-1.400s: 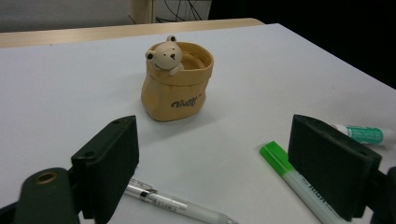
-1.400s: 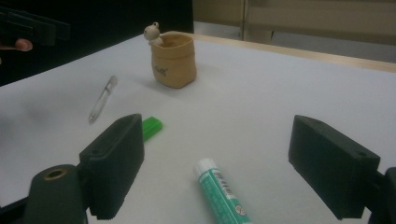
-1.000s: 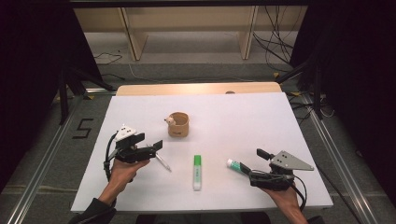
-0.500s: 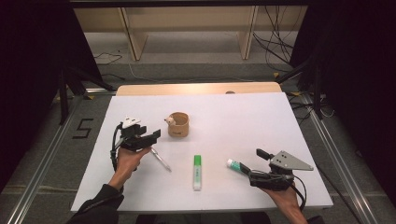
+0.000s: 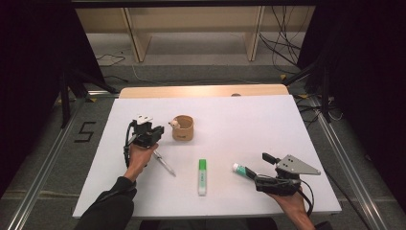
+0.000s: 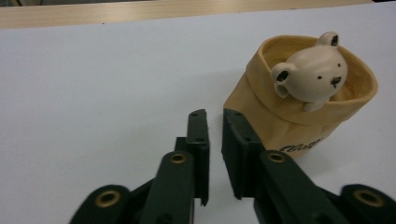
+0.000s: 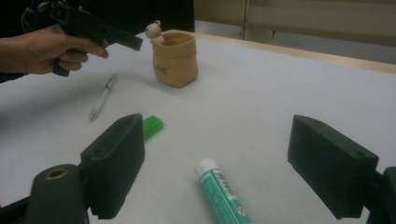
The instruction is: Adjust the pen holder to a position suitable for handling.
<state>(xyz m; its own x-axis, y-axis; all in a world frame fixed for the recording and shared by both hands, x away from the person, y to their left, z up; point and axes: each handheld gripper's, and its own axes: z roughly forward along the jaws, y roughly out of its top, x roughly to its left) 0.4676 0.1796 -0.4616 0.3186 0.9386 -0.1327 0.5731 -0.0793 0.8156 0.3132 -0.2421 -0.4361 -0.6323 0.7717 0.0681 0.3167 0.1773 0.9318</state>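
A tan fabric pouch (image 5: pixel 183 128) with a small bear figure on its rim (image 6: pixel 310 70) stands upright mid-table. My left gripper (image 5: pixel 155 132) hovers just left of it, its tips close to the pouch's side (image 6: pixel 299 121). Its jaws have just been closing and now stand almost together with nothing between them (image 6: pixel 215 114). A clear pen (image 5: pixel 163 164) lies on the table below that hand. My right gripper (image 5: pixel 261 171) rests near the front right, open wide. A white and green tube (image 7: pixel 224 191) lies on the table between its jaws, untouched.
A green-capped white marker (image 5: pixel 203 176) lies between the two hands, near the front. The white table top (image 5: pixel 287 124) has a wooden strip along its far edge. Dark floor rails run along both sides of the table.
The left hand has moved away from the person and towards the pouch. Its jaws have gone from wide apart to nearly together. The right hand and the objects have stayed put.
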